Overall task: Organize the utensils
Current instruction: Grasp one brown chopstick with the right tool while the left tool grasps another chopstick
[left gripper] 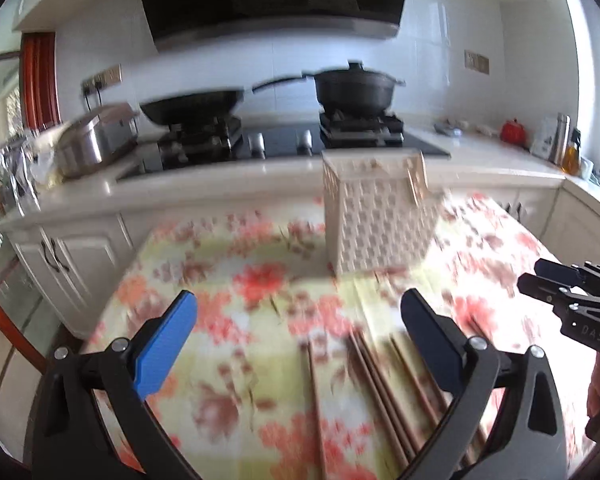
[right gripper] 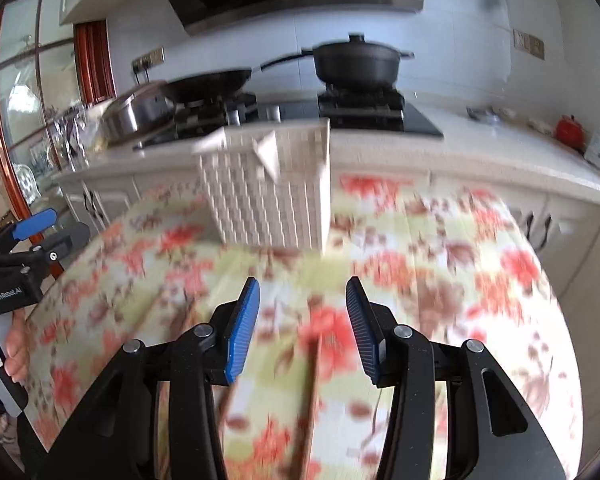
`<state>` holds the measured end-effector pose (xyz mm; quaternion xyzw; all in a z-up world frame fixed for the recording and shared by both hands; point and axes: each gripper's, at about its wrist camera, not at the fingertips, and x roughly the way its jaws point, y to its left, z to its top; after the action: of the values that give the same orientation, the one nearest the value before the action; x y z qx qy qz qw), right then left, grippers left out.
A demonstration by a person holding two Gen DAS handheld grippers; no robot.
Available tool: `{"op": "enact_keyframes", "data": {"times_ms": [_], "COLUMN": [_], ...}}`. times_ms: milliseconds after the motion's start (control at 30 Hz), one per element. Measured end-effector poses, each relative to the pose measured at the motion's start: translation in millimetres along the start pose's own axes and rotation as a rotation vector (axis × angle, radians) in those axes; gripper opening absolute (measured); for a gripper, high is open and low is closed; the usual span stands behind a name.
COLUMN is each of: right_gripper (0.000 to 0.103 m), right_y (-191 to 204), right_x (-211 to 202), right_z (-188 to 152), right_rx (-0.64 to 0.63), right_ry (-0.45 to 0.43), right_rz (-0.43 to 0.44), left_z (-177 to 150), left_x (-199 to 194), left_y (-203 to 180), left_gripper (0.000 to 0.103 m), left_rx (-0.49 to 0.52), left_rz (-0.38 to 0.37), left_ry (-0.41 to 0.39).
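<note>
The left gripper (left gripper: 300, 344) gapes wide over blurred chopsticks (left gripper: 376, 392) – the right gripper (right gripper: 303, 328) stands half open, seemingly empty, near the basket (right gripper: 268, 196).

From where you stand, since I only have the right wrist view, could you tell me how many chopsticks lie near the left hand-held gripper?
Observer: Several; a bundle of brown chopsticks lies between its fingers on the flowered tablecloth, with one more apart on the left. Blur hides the exact count.
Operator: Is the left hand-held gripper gripping them?
Observer: No, the left hand-held gripper stands wide open, pads clear of the chopsticks.
Operator: Does anything already stand in the white basket?
Observer: The left view shows pale sticks leaning at the right rim of the white basket; what they are is too blurred to tell.
</note>
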<state>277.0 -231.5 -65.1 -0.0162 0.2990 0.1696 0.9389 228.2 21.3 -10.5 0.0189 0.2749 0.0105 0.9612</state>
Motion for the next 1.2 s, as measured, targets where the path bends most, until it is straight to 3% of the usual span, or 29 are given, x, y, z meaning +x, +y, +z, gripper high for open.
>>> {"op": "enact_keyframes", "data": {"times_ms": [200,467,733,900,1067,1200], "right_gripper": [0.044,0.044,0.028,0.023,0.011,0.009], "right_y": [2.3,-4.7,-0.9,1.5,7.8,5.7], "right_x": [7.4,37.9,58.1,63.6,66.6,64.7], "right_z": [-34.2,-45.8,-46.9,-45.3,-44.5,-45.6], "right_rx": [-0.009,-0.010,-0.032,-0.052,-0.090,-0.074], "right_ry": [0.074,0.193,0.235,0.234,0.232,0.232], "right_rz": [-0.021,-0.052,-0.049,-0.059,-0.080,-0.084], "left_z": [-44.8,-67.5,-71.6,-71.3,-68.1,-69.0], "left_x": [10.5,38.1,45.2,51.9,64.6,69.6], "left_y": [4.4,19.2,17.0,12.1,6.9,3.5], "left_gripper": [0.098,0.098,0.091,0.087,0.080,0.073], "left_rx": [-0.063,-0.147,-0.108,-0.082,-0.044,-0.025], "left_rz": [-0.039,-0.084,-0.032,-0.031,-0.020,-0.027], "left_ry": [0.125,0.264,0.254,0.271,0.306,0.326]}}
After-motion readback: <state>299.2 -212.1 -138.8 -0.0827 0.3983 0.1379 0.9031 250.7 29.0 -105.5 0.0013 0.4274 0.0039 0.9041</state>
